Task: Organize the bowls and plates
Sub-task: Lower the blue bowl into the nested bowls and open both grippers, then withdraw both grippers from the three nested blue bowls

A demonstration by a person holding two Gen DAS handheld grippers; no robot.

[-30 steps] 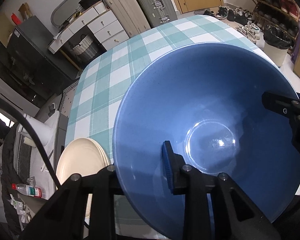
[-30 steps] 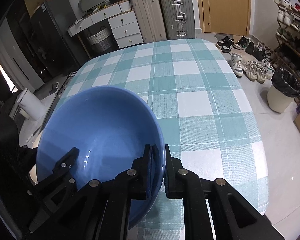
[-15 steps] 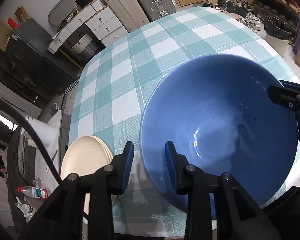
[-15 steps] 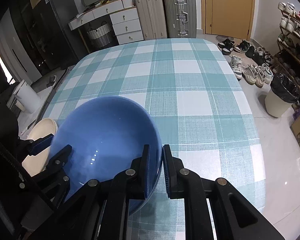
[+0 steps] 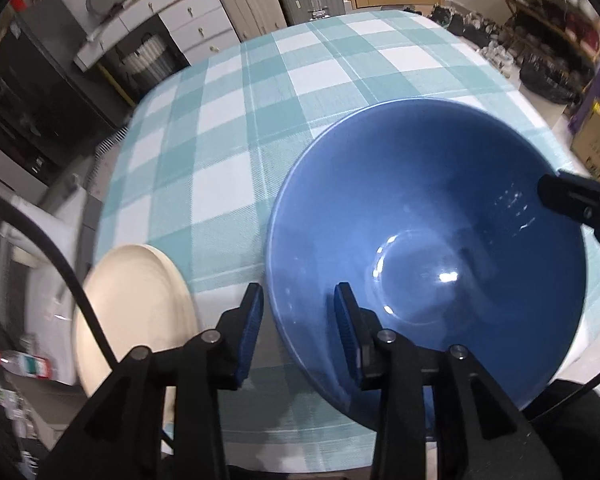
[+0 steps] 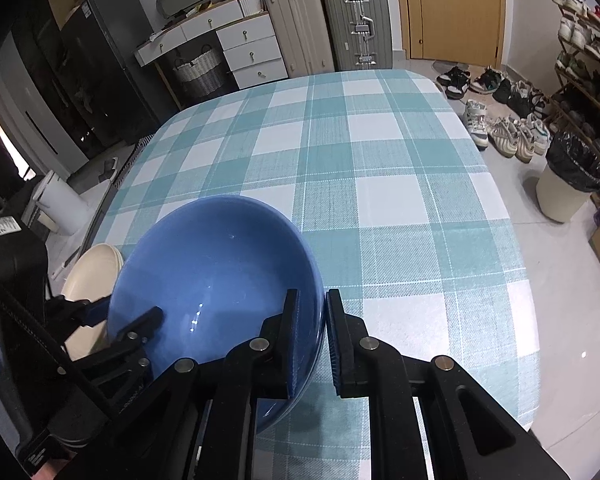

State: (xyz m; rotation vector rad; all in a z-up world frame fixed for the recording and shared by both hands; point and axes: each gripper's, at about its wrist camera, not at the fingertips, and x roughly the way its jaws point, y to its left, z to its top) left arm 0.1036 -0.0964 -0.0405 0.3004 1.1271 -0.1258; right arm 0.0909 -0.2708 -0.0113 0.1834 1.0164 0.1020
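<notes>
A large blue bowl [image 5: 432, 248] sits on the checked tablecloth near the table's front edge; it also shows in the right wrist view [image 6: 212, 272]. My left gripper [image 5: 298, 332] is open, its jaws astride the bowl's left rim without clamping it. My right gripper [image 6: 313, 340] has its jaws close on either side of the bowl's right rim, with a small gap on the outer side. A stack of cream plates [image 5: 136, 312] lies left of the bowl, also in the right wrist view [image 6: 90, 276].
The teal and white checked table [image 6: 372, 184] stretches away behind the bowl. Suitcases [image 6: 332, 24], a white drawer unit [image 6: 252, 52], shoes [image 6: 508, 132] and a bin [image 6: 568, 176] stand on the floor beyond the table edges.
The bowl has come down onto the table. My left gripper has opened off the rim. My right jaws have loosened slightly.
</notes>
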